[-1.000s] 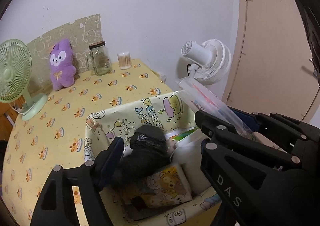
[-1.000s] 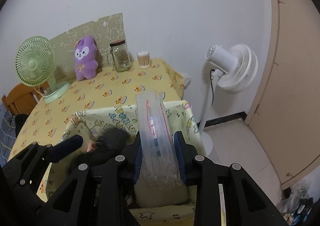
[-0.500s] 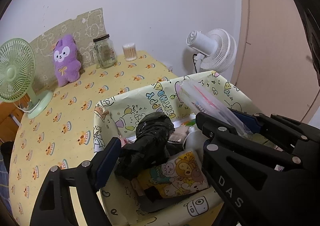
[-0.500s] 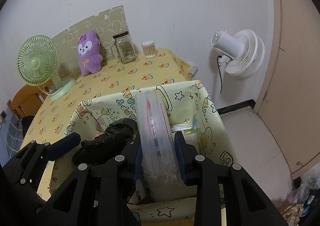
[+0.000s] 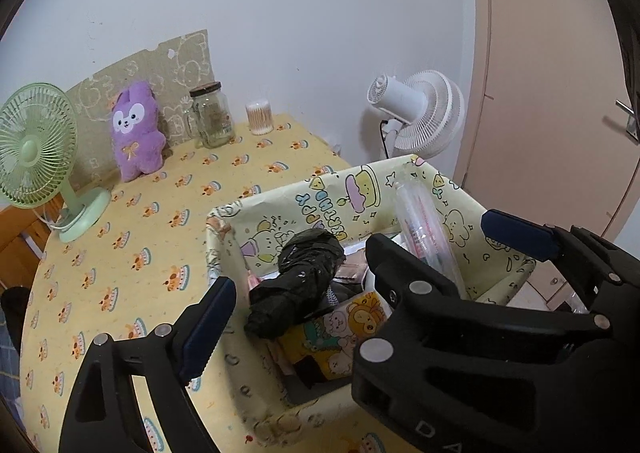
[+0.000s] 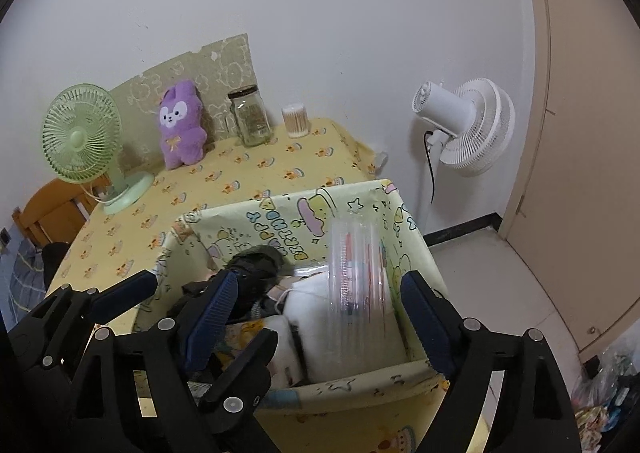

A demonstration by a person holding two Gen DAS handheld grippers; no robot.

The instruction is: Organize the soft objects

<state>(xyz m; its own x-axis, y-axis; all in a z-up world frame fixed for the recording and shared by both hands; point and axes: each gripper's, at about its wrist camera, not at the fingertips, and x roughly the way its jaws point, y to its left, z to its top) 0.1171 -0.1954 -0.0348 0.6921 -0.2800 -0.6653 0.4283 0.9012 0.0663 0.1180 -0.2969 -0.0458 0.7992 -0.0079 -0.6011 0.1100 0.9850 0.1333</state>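
Right tongs (image 6: pixel 316 317) spread above box (image 6: pixel 372 383); clear bag (image 6: pixel 356 277) stands inside, seemingly dropped for storage. Left tongs (image 5: pixel 296 317) spread beside box, empty.

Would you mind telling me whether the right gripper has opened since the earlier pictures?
Yes. The right gripper has spread wide, releasing the clear plastic pack, which now stands in the storage box.

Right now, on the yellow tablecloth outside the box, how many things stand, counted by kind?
Green desk fan: 1
Purple plush rabbit: 1
Glass jar: 1
Cotton swab container: 1
Total: 4
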